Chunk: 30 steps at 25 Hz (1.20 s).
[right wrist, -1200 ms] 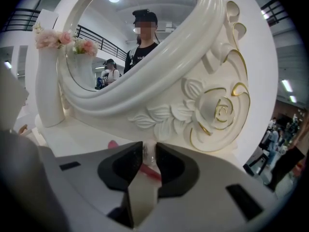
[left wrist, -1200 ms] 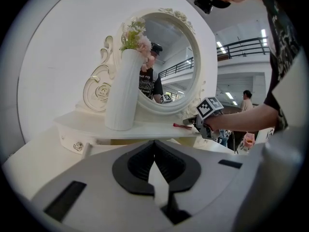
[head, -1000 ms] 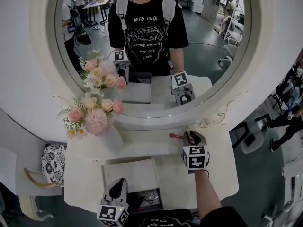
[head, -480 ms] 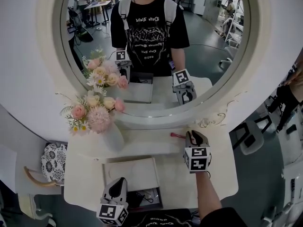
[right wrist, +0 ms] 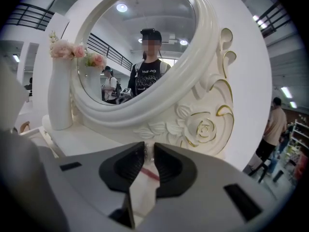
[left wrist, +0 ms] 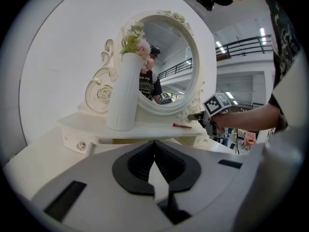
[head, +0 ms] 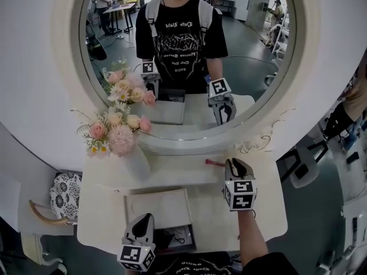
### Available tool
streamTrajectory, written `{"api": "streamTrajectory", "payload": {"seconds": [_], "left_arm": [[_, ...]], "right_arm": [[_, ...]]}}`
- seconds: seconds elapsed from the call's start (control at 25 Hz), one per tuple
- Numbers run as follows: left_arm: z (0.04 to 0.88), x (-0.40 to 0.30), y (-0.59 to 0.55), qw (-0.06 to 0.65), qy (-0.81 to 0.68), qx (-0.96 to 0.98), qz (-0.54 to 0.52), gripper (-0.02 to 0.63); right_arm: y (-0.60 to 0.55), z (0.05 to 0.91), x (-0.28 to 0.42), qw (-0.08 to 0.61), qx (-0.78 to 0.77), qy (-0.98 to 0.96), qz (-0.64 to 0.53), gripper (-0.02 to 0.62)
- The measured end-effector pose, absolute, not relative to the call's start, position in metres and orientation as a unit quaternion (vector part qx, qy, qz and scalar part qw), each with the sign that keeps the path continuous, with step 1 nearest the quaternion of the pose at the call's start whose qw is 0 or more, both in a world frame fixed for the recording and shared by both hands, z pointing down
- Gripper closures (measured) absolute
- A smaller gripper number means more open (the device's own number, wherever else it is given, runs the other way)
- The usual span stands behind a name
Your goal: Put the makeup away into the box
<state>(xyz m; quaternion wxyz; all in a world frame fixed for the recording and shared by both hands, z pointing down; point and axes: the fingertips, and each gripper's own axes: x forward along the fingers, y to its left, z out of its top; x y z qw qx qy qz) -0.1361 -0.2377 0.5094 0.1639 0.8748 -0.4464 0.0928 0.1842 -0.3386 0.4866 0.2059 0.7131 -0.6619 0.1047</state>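
Head view: the red makeup stick [head: 213, 162] lies on the shelf [head: 172, 173] at 9 o'clock from the right gripper [head: 230, 162], whose jaws stand slightly apart above its end, not pinching. Best straddle it squarely before closing, then carry it toward 7 o'clock to the box [head: 159, 209]. Both the left gripper [head: 144, 219], closed and empty, and the stick look unmoved from a second ago.

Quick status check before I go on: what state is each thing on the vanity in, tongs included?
Left tongs: shut, empty.
Right tongs: slightly apart, gripping nothing; the stick shows through the gap.
Red makeup stick: lying flat on the shelf, not boxed.
Box: near end open, dark inside.
Vase: upright, holding flowers.
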Motion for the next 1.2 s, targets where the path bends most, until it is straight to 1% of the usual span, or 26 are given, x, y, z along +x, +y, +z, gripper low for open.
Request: {"api": "streamTrajectory", "payload": {"seconds": [0.52, 1.2], "left_arm": [[0.502, -0.15, -0.23, 0.153, -0.467, 0.867, 0.081, 0.591], [0.495, -0.154, -0.223, 0.141, -0.485, 0.86, 0.076, 0.591]], "right_arm": [[-0.319, 0.463, 0.161, 0.186, 0.692, -0.694, 0.074, 0.524], [-0.291, 0.451, 0.116, 0.177, 0.638, -0.748, 0.044, 0.523]]}}
